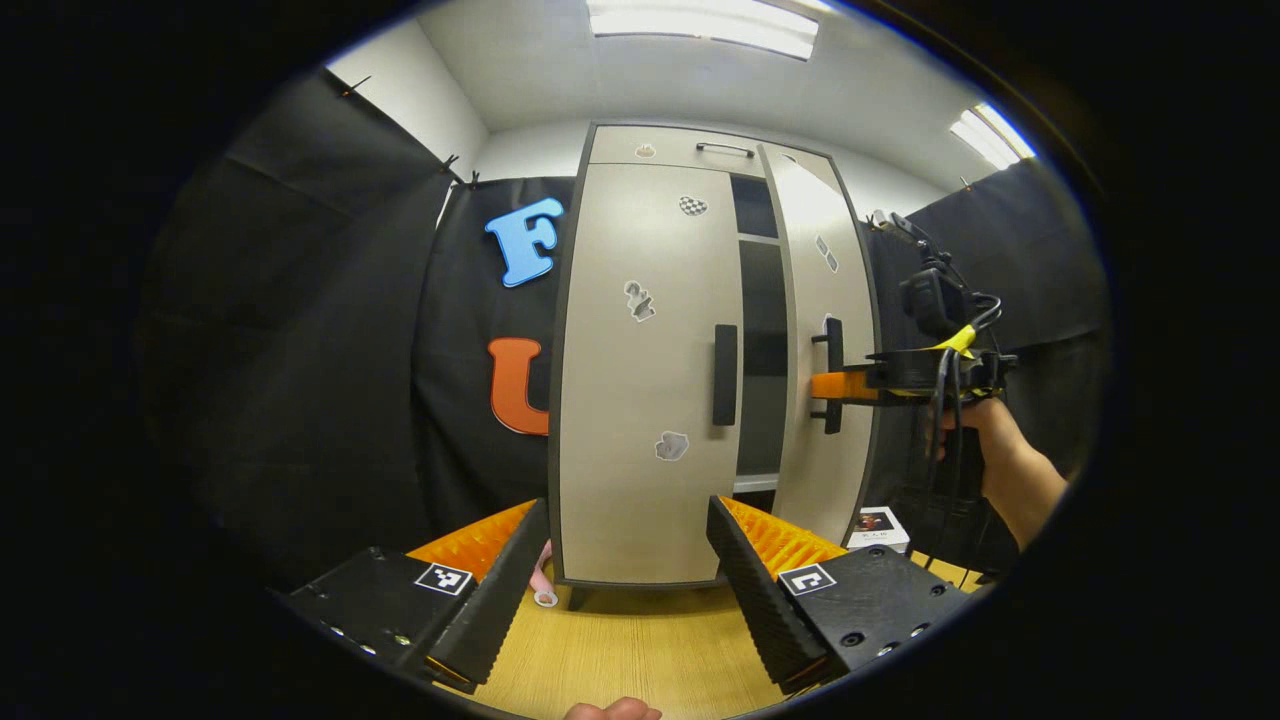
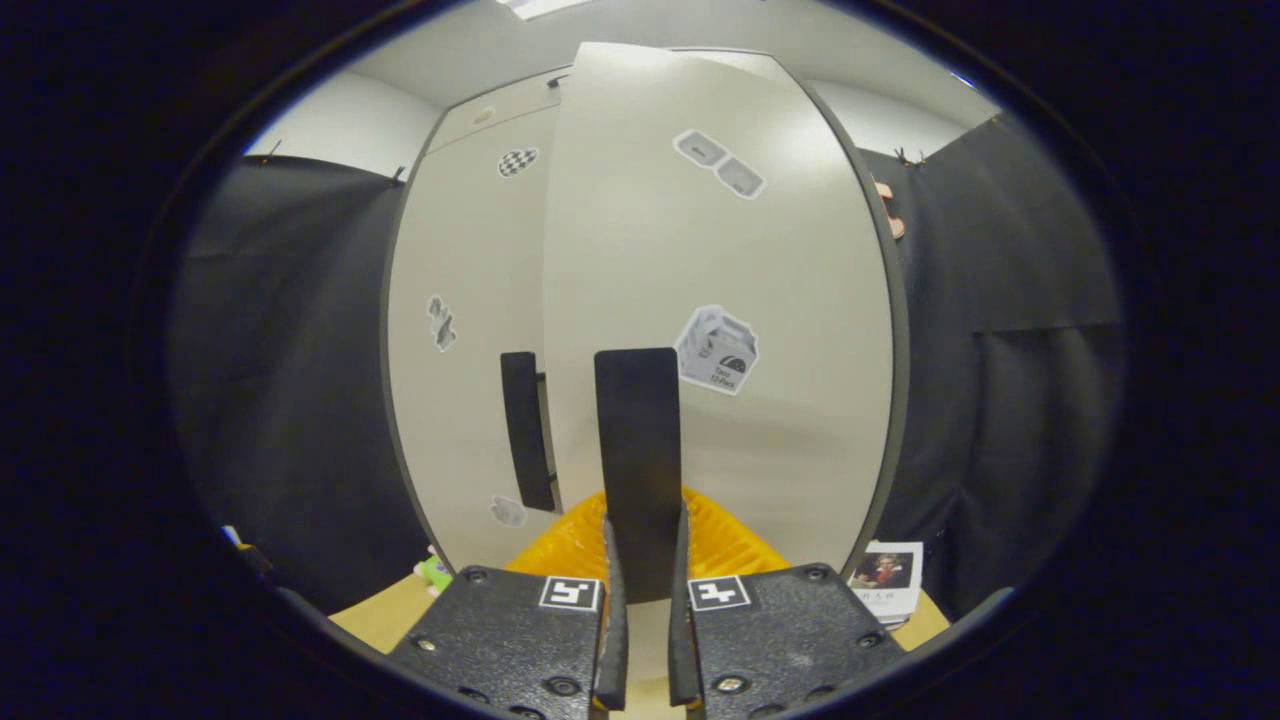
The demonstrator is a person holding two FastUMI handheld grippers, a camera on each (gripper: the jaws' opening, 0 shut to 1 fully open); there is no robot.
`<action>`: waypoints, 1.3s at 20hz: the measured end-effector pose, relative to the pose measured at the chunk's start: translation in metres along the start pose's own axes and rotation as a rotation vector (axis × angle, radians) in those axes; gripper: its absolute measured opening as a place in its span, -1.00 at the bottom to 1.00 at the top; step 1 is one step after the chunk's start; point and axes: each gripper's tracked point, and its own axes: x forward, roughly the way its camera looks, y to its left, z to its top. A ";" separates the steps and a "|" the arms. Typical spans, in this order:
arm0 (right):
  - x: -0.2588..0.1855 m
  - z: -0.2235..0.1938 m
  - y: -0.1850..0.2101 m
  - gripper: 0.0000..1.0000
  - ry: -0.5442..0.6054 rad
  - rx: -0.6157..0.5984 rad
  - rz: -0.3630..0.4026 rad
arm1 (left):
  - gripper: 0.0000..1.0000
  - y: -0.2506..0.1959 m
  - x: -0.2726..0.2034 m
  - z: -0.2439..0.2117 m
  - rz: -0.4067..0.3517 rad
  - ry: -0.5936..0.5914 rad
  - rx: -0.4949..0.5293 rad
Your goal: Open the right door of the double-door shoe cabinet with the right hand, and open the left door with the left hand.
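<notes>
Beige right door (image 2: pixel 720 300) (stickers on it) stands ajar, its black handle (image 2: pixel 638 470) clamped in the right gripper (image 2: pixel 645 570), while the left gripper (image 1: pixel 620 560) gapes before the closed left door (image 1: pixel 640 380).

I see the tall beige double-door shoe cabinet (image 1: pixel 640 380) standing on the light wooden table (image 1: pixel 620 650), its right door (image 1: pixel 820 340) ajar, a small white box (image 1: pixel 876 528) right of it.

Black cloth walls (image 1: pixel 330 330) under a white ceiling (image 1: pixel 540 70) — bright light panels (image 1: pixel 700 25) — wooden floor (image 1: pixel 620 650).
</notes>
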 end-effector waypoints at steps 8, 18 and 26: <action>-0.031 0.004 -0.024 -0.63 -0.011 0.007 0.004 | 0.90 -0.028 0.000 0.005 -0.004 -0.011 -0.006; -0.042 0.005 -0.050 -0.65 -0.002 -0.037 -0.045 | 0.90 -0.065 0.005 0.003 -0.028 -0.001 0.013; -0.048 0.010 -0.091 -0.87 -0.022 -0.039 -0.196 | 0.91 -0.080 0.009 0.002 -0.048 0.007 0.021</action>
